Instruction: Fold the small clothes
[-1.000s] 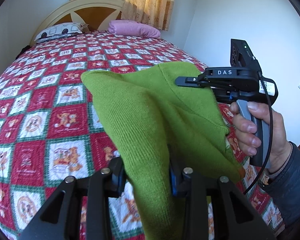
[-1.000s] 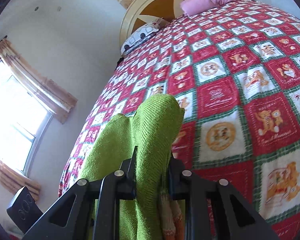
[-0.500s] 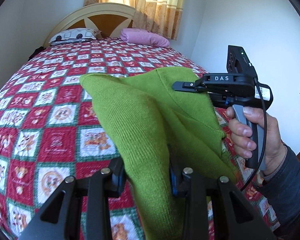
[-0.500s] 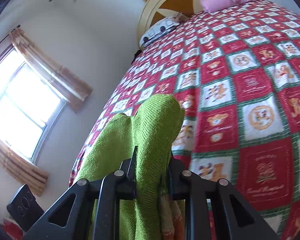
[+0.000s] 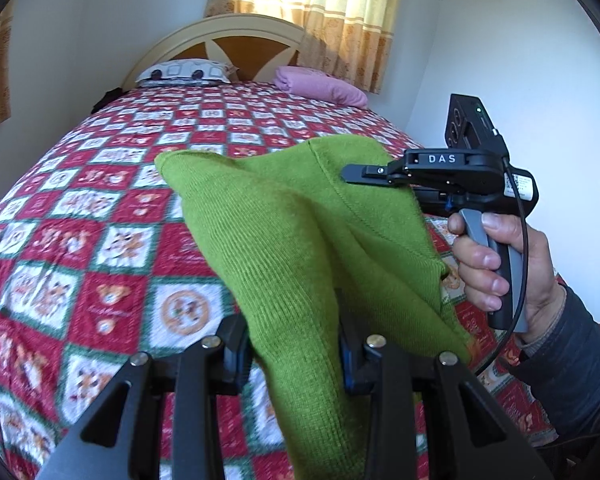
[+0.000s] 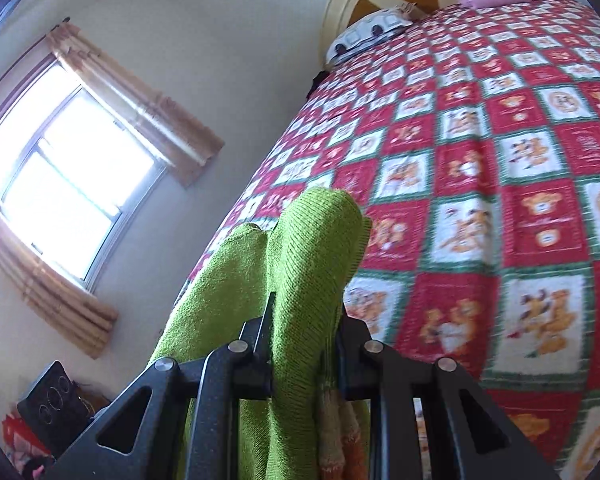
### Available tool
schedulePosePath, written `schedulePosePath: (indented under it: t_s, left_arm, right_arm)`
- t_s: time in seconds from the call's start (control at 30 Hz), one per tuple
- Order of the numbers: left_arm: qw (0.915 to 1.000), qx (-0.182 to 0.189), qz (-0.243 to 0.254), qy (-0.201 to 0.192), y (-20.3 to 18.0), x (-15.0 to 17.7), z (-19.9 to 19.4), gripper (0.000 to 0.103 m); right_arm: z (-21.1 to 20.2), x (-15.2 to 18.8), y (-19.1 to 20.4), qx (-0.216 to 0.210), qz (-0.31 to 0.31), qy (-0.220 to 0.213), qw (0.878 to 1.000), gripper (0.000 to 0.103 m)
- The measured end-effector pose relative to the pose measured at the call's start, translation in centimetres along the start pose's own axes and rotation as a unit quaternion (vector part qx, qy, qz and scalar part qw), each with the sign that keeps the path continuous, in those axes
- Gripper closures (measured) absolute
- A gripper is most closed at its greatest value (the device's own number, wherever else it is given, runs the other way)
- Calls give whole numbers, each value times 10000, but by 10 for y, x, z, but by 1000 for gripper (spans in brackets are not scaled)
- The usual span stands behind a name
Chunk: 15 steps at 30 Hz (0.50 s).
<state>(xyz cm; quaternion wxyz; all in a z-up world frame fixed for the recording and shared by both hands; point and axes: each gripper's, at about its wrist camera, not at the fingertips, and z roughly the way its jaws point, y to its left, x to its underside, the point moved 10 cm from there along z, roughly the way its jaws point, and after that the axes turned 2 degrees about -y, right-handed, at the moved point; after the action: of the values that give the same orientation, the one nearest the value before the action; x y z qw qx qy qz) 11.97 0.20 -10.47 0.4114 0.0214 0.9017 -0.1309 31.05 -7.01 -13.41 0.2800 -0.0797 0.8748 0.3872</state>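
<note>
Raised higher off the bed [image 5: 100, 208] than a second ago, our left claw [image 5: 292, 344] and right claw [image 6: 304, 344] each stay clenched on the green knit garment [image 5: 284, 232], which hangs stretched between them in the air above the red patchwork quilt [image 6: 500, 184], pillows [image 5: 184, 72] lying by the headboard [image 5: 220, 36].

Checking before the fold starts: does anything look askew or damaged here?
Nothing looks damaged. The green knit garment hangs bunched and creased between the left gripper and right gripper, above the quilt.
</note>
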Motion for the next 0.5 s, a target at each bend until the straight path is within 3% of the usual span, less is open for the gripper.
schedulePosePath:
  t_s: [0.5]
  left_arm:
    - [9988, -439, -193, -5, 51, 21, -35, 68]
  right_arm:
    - [53, 29, 53, -280, -170, 403, 9986, 81]
